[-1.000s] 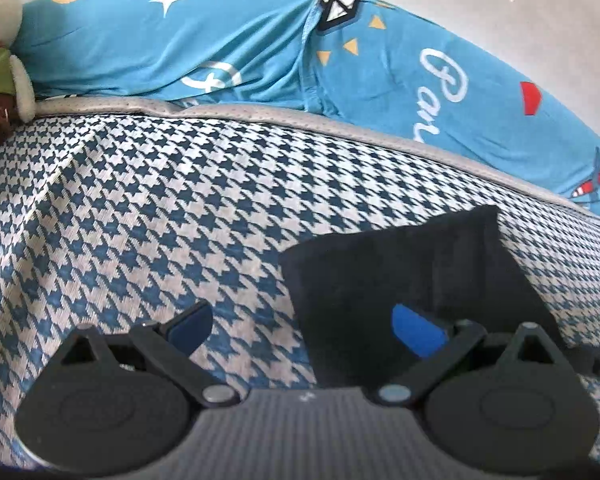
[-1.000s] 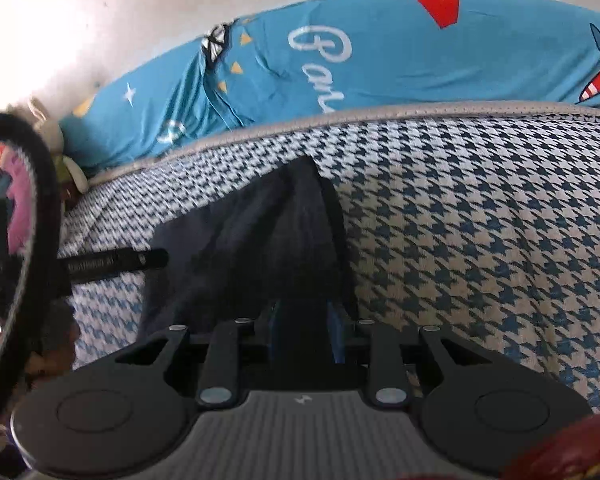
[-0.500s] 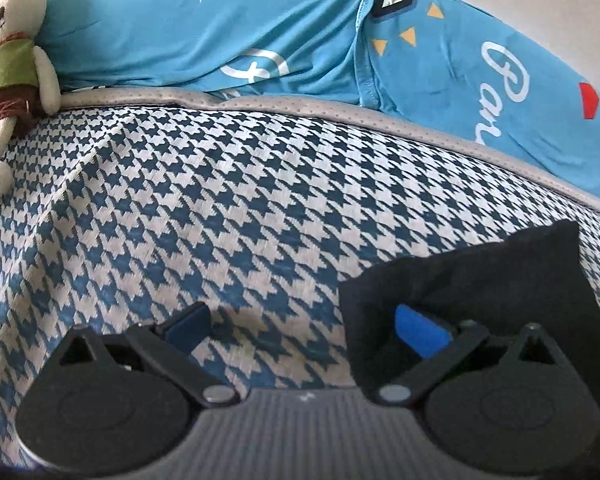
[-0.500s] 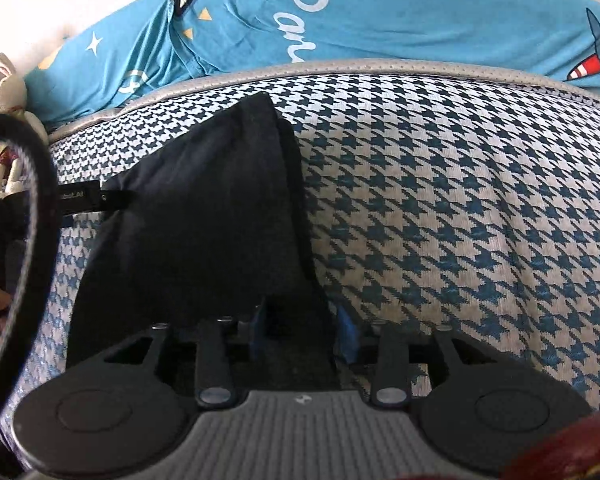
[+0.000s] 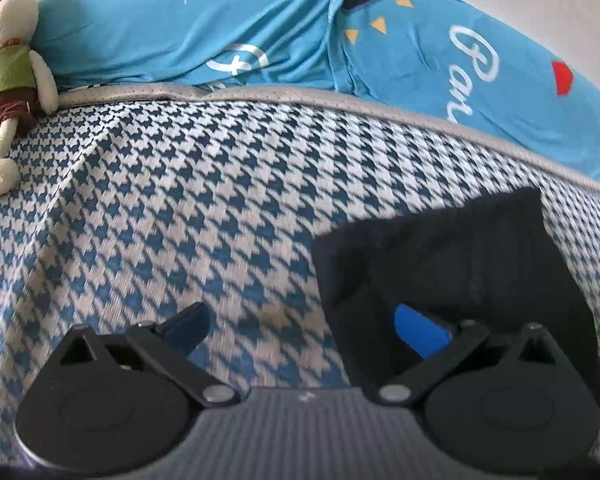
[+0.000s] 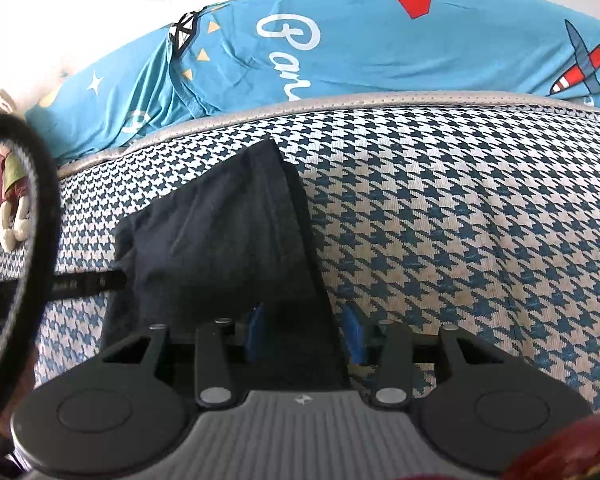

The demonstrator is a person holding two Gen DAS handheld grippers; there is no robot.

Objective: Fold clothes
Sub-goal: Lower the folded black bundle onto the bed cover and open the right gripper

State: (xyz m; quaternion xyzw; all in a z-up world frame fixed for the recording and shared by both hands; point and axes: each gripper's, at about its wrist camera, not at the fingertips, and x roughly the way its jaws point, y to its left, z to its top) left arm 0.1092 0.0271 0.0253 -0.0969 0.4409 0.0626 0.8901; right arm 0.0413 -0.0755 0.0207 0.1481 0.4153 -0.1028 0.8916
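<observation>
On the bed (image 5: 172,216), covered in a blue-and-white houndstooth fabric, a folded dark garment (image 5: 452,264) lay flat, occupying the lower right of the left wrist view and the centre-left of the right wrist view.

Left tool (image 5: 300,326): its jaws stood wide apart. One blue pad (image 5: 188,326) hovered over bare houndstooth fabric; the other blue pad (image 5: 418,336) sat over the near left corner of the garment. Nothing was clamped between them. Whether the pad touched the cloth could not be determined.

Right tool (image 6: 306,334): its jaws were opening. The near right edge of the dark garment (image 6: 236,248) lay between the two blue pads (image 6: 354,336). A visible gap separated the right-hand pad from the cloth, with houndstooth fabric showing through it, so the pads were not pressing on the garment.

Surroundings: a grey piped edge (image 5: 300,98) bordered the far side of the houndstooth fabric. Beyond it lay a turquoise printed bedcover (image 6: 380,52) carrying white script, stars, triangles, a red shape and an aeroplane motif. A stuffed rabbit (image 5: 10,64) in a green top and brown shorts lay at the far left edge of the bed. A black strap (image 6: 84,282) extended from the left side of the right wrist view toward the garment.
</observation>
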